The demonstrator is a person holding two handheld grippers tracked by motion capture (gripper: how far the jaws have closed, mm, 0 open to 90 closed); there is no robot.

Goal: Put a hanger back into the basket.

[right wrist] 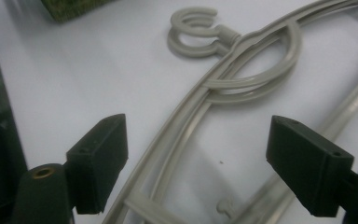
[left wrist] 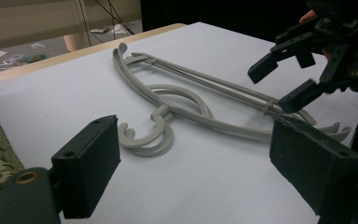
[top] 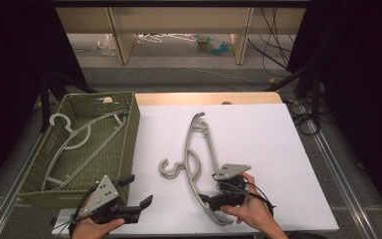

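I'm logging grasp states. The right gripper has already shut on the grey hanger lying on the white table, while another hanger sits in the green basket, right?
Not quite: the right gripper is open, its jaws spread either side of the grey hanger without clamping it, as the right gripper view shows. The rest holds: that hanger lies on the white table, and another hanger sits in the green basket.

**Where everything sits on our table**

We see the white board (top: 258, 129) covering most of the table, with the basket (top: 129, 134) along its left edge. One hanger (top: 79, 134) lies inside the basket. Stacked hangers (top: 195, 164) lie on the board's middle, their hooks toward the basket. Our right gripper (top: 206, 200) is at their near end, jaws either side of the arm. Our left gripper (top: 138, 191) is at the near edge, just right of the basket's near corner.
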